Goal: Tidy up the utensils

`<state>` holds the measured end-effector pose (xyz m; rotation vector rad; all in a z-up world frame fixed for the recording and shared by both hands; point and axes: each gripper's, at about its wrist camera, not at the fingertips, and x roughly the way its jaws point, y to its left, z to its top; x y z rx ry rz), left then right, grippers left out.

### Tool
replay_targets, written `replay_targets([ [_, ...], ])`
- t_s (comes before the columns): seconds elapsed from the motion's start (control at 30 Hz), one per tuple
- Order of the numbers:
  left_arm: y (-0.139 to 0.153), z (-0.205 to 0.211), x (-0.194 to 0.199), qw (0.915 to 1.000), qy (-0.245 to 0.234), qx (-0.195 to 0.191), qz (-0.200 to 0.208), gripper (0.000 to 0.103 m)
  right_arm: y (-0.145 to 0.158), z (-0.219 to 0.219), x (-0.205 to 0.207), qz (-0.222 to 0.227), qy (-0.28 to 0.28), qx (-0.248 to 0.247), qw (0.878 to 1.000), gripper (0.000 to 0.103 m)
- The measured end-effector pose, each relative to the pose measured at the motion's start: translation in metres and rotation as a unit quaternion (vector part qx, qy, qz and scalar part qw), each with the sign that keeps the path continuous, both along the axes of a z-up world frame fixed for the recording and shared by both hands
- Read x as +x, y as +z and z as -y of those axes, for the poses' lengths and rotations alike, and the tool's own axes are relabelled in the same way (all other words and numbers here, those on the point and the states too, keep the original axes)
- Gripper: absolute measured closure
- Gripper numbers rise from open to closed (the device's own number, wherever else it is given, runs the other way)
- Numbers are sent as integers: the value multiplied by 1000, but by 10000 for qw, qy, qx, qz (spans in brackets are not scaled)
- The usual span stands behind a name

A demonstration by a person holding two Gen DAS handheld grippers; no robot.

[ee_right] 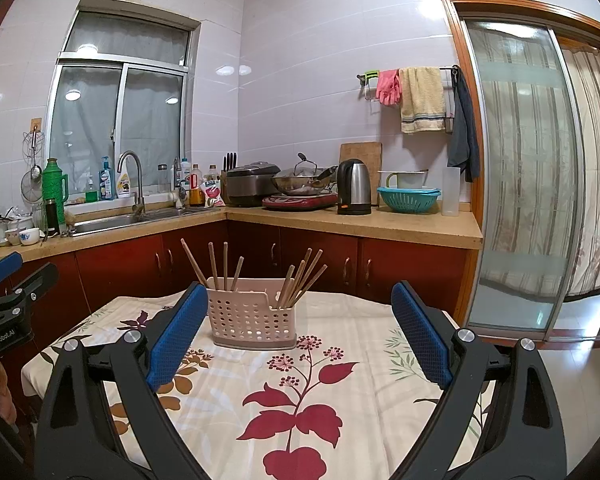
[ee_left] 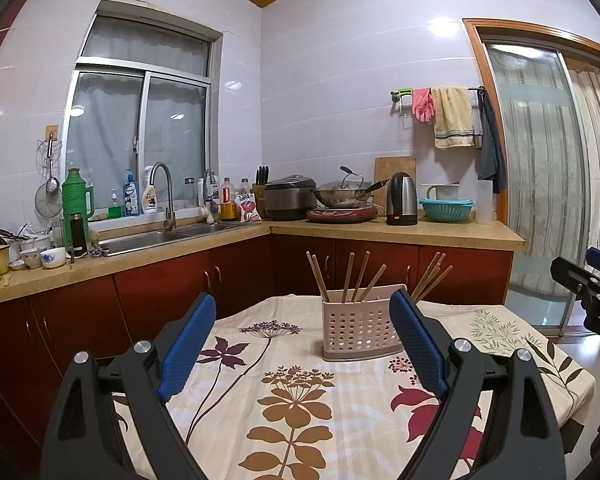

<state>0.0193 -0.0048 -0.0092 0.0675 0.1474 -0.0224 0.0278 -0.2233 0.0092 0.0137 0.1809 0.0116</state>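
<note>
A pink perforated utensil holder [ee_left: 358, 330] [ee_right: 252, 316] stands on the table with the floral cloth [ee_left: 300, 400] [ee_right: 340, 380]. Several wooden chopsticks [ee_left: 358, 276] [ee_right: 300, 276] stand upright in it, in two groups, left and right compartments. My left gripper [ee_left: 302, 312] is open and empty, held above the table a little short of the holder. My right gripper [ee_right: 300, 304] is open and empty, also short of the holder. The right gripper shows at the right edge of the left wrist view [ee_left: 592, 292]; the left gripper shows at the left edge of the right wrist view [ee_right: 8, 300].
An L-shaped kitchen counter [ee_left: 380, 232] runs behind the table with a sink [ee_left: 148, 240], bowls [ee_left: 52, 258], a rice cooker [ee_left: 290, 198], a wok [ee_left: 342, 196], a kettle [ee_left: 402, 200] and a teal colander [ee_left: 446, 210]. A sliding glass door [ee_right: 532, 160] is at right.
</note>
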Motion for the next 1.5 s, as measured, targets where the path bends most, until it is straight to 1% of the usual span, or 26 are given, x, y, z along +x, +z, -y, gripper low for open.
replay_targets([
  [1.0, -1, -4, -3, 10000, 43, -34, -11, 17, -1, -3, 0, -7, 5, -16, 10000, 12],
  [1.2, -2, -4, -4, 9997, 78, -177, -122, 13, -4, -4, 1, -41, 14, -28, 10000, 12],
  [1.37, -8, -6, 12, 9988, 127, -320, -355, 9, -10, -3, 8, -111, 18, -16, 9999, 12],
  [1.43, -11, -6, 13, 9985, 207, -372, -346, 7, -13, -2, 10, -143, 25, -14, 9999, 12],
  [1.5, -15, -3, 15, 9985, 237, -315, -379, 7, -15, -1, 12, -180, 28, -11, 9998, 12],
])
